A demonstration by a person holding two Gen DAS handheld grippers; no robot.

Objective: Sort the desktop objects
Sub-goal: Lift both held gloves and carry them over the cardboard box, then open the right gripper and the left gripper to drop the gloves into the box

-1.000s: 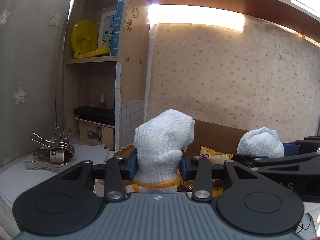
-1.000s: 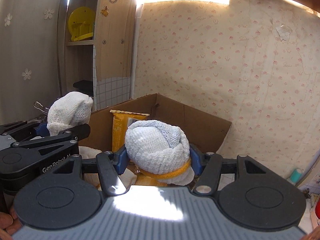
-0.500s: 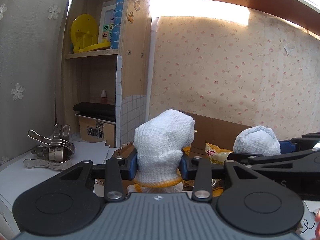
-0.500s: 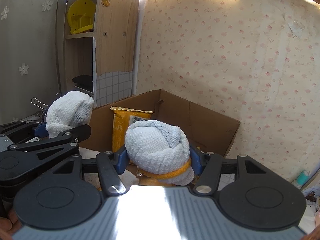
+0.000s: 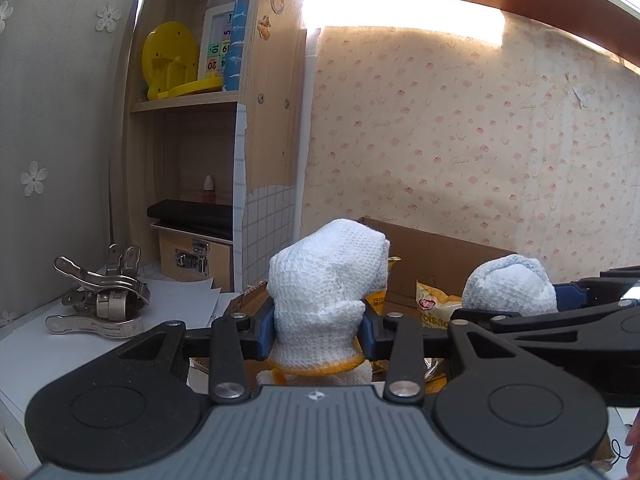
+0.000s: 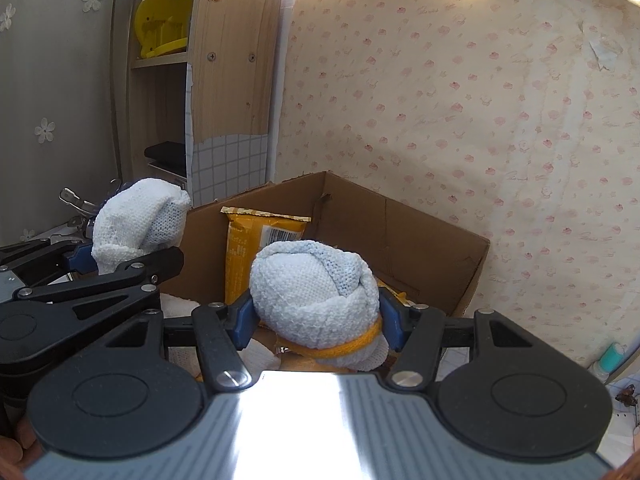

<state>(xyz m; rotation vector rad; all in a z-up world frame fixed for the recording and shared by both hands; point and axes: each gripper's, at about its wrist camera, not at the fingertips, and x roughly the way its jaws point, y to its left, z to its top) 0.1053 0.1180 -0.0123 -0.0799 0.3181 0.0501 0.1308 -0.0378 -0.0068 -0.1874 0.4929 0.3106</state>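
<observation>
My left gripper [image 5: 319, 330] is shut on a white knitted glove with a yellow cuff [image 5: 324, 280], held upright above the near edge of an open cardboard box [image 5: 436, 248]. My right gripper [image 6: 314, 322] is shut on a second, bluish-white rolled glove [image 6: 312, 280] over the same box [image 6: 432, 248]. Each held glove shows in the other view: the right one in the left wrist view [image 5: 508, 284], the left one in the right wrist view [image 6: 140, 216]. Yellow snack packets [image 6: 256, 248] stand inside the box.
A metal clamp [image 5: 100, 300] lies on white paper at the left. A wooden shelf unit [image 5: 192, 128] holds a yellow toy, a small wooden chest and a black item. Patterned wallpaper stands behind the box. A teal bottle [image 6: 612, 354] stands at the far right.
Both grippers have risen slightly and tilted down a little; the box and its snack packets show more. Both grips on the gloves are unchanged.
</observation>
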